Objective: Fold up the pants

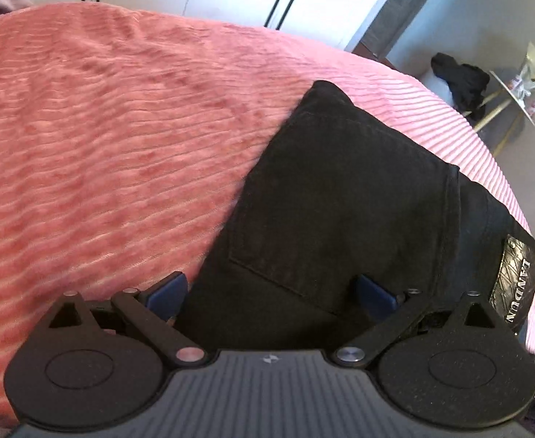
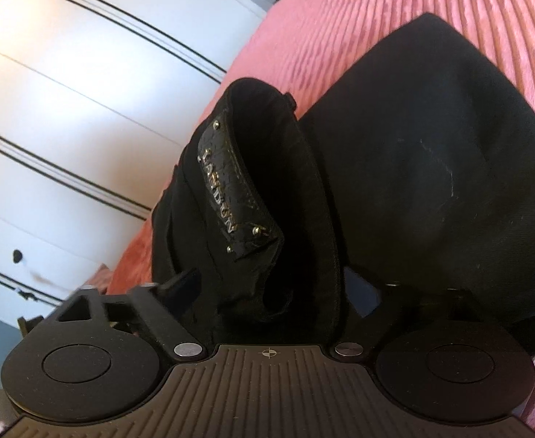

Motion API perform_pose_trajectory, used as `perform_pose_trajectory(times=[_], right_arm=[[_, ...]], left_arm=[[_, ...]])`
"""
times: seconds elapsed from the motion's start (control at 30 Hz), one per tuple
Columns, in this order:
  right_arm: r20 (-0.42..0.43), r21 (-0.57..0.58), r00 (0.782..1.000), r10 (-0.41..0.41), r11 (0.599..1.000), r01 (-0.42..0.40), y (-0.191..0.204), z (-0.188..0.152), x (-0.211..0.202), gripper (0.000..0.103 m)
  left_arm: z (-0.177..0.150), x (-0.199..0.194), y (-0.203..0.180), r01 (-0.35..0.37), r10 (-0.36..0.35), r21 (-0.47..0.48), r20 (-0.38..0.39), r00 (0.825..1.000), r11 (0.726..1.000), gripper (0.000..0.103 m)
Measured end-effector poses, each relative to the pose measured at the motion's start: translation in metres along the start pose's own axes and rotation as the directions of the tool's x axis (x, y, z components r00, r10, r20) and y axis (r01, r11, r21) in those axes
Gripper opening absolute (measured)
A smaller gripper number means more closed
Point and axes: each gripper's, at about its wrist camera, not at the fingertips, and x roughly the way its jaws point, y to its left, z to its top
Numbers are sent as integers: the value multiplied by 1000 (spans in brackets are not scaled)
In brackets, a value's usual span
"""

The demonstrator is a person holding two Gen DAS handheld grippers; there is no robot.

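Pink ribbed bedspread [image 1: 103, 138] carries folded black pants [image 1: 340, 189], near its right edge; wide bare spread to their left. Waistband patch [image 2: 227, 189] reads LANDUN. Left claw [image 1: 271, 292] and right claw [image 2: 274, 288] both spread wide, straddling fabric.

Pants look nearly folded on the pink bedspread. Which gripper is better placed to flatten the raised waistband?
Right, probably. The right gripper sits at the raised waistband, which stands up between its open fingers. The left gripper straddles the pants lower, by the back pocket.
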Motion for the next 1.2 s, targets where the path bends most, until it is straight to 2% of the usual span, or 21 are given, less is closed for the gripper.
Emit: perform_pose_trajectory(times=[0.03, 0.1, 0.2, 0.27, 0.33, 0.4, 0.43, 0.47, 0.57, 0.63, 0.7, 0.8, 0.9, 1.0, 1.07, 1.13, 1.2], right_arm=[[-7, 16, 1000, 11, 1000, -11, -3, 0, 1, 58], [-7, 49, 999, 38, 998, -37, -8, 0, 1, 56], [-19, 42, 999, 50, 998, -49, -8, 0, 6, 65], [-29, 23, 999, 46, 999, -46, 0, 0, 13, 75], [-38, 8, 999, 22, 1000, -22, 8, 0, 18, 74], [-31, -40, 999, -44, 998, 43, 19, -2, 21, 60], [-11, -87, 996, -93, 992, 91, 26, -4, 20, 46], [16, -146, 993, -119, 982, 120, 37, -6, 21, 41], [131, -326, 975, -180, 921, 214, 71, -21, 12, 37], [176, -344, 973, -148, 917, 202, 84, -22, 2, 34], [216, -316, 971, -98, 934, 165, 91, -17, -13, 31], [271, -323, 961, -54, 936, 143, 101, -11, -36, 28], [335, -350, 942, -22, 925, 146, 105, -7, -62, 25], [390, -338, 920, -32, 925, 176, 95, 0, -96, 24], [423, -304, 903, -76, 927, 220, 87, 4, -96, 24], [425, -258, 897, -122, 933, 250, 74, 10, -99, 24], [406, -214, 886, -223, 920, 330, 54, 9, -94, 28]], left_arm=[[0, -1, -1, -6, 6, 2, 7, 1000, 1000, 99], [0, -5, 1, -13, 14, -11, 30, 999, 1000, 99], [1, -8, 7, -10, 15, -62, 75, 997, 998, 99], [2, -8, 11, -10, 18, -92, 92, 996, 996, 99], [3, -10, 15, -8, 22, -123, 110, 994, 992, 99], [3, -13, 19, -13, 35, -154, 141, 989, 988, 99], [3, -15, 22, -15, 42, -171, 157, 987, 985, 99], [3, -17, 24, -15, 49, -191, 175, 983, 981, 99], [2, -23, 31, -17, 73, -242, 224, 972, 970, 99], [2, -28, 35, -8, 76, -268, 246, 966, 963, 99], [2, -30, 38, -2, 76, -284, 249, 966, 959, 99], [2, -31, 37, -2, 73, -276, 247, 966, 961, 99], [2, -30, 31, -6, 63, -231, 242, 968, 973, 99], [1, -29, 26, -9, 55, -190, 240, 969, 982, 99], [1, -28, 23, -13, 54, -171, 238, 970, 985, 99], [1, -26, 21, -9, 43, -152, 227, 973, 988, 99], [1, -22, 16, -5, 30, -121, 205, 978, 993, 99]])
